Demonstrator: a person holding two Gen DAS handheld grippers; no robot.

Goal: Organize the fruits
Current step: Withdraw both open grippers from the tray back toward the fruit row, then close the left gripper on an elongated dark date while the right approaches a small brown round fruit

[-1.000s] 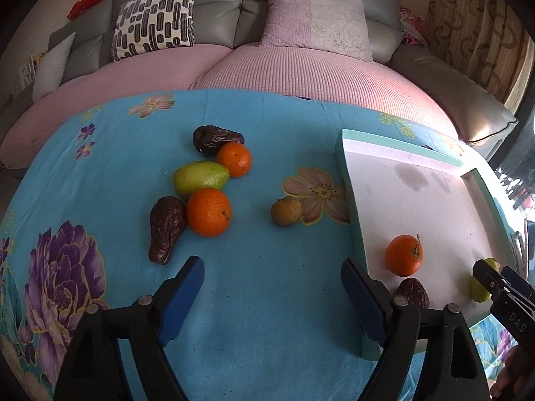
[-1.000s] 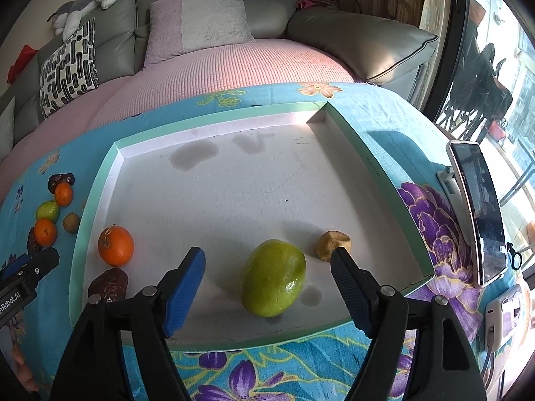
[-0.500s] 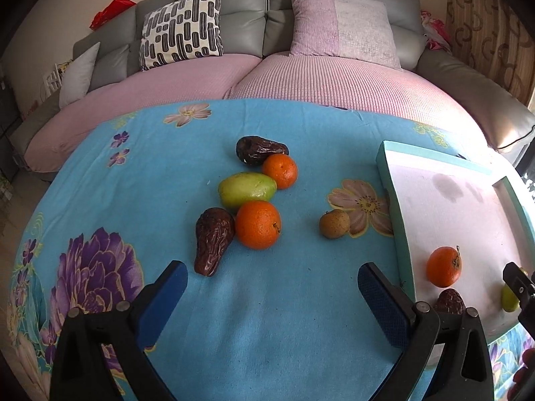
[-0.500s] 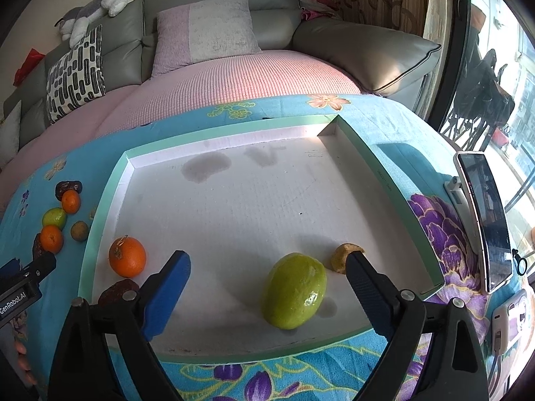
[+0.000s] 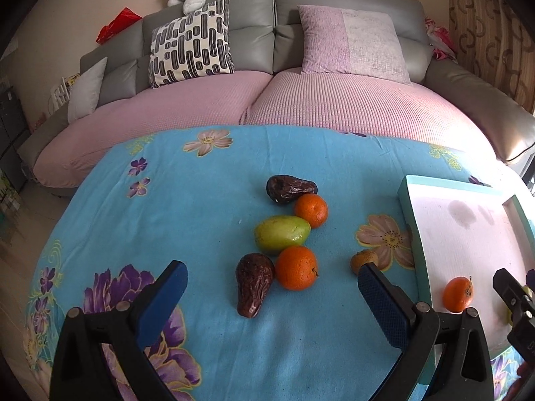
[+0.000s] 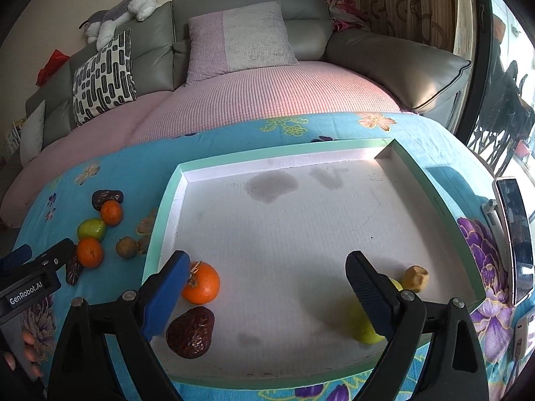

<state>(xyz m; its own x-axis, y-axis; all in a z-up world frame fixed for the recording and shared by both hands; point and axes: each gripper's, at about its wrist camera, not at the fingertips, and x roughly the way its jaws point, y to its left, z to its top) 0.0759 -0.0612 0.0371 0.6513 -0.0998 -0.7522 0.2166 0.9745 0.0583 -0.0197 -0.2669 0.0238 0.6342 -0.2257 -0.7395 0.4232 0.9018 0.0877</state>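
A grey sofa [image 5: 334, 16] with pink seat covers fills the background, just behind a table [image 5: 200, 183] draped in a blue floral cloth. On the table's right side sits a shallow white tray [image 6: 301, 220] with a mint-green rim.

Loose fruit lies in a cluster on the cloth, well left of the tray: a green mango [image 5: 282, 234] in the middle, a dark brown avocado [image 5: 290, 188] and a small orange [image 5: 311, 210] behind it, and a second dark avocado [image 5: 253, 282] touching a larger orange [image 5: 296, 267] in front. A small brown kiwi [image 5: 363, 260] rests apart, between the cluster and the tray.

Inside the tray, near its front left corner, an orange [image 6: 202, 282] sits just behind a dark avocado [image 6: 192, 332]. Near the front right, a green mango [image 6: 362, 320] is partly hidden by a gripper finger, with a small tan fruit [image 6: 415, 278] beside it.

The left hand-held gripper [image 5: 271, 300] hovers above the cloth in front of the cluster, its blue-padded jaws spread wide, grasping nothing. The right hand-held gripper [image 6: 267, 287] hangs over the tray's front, jaws likewise released and empty.
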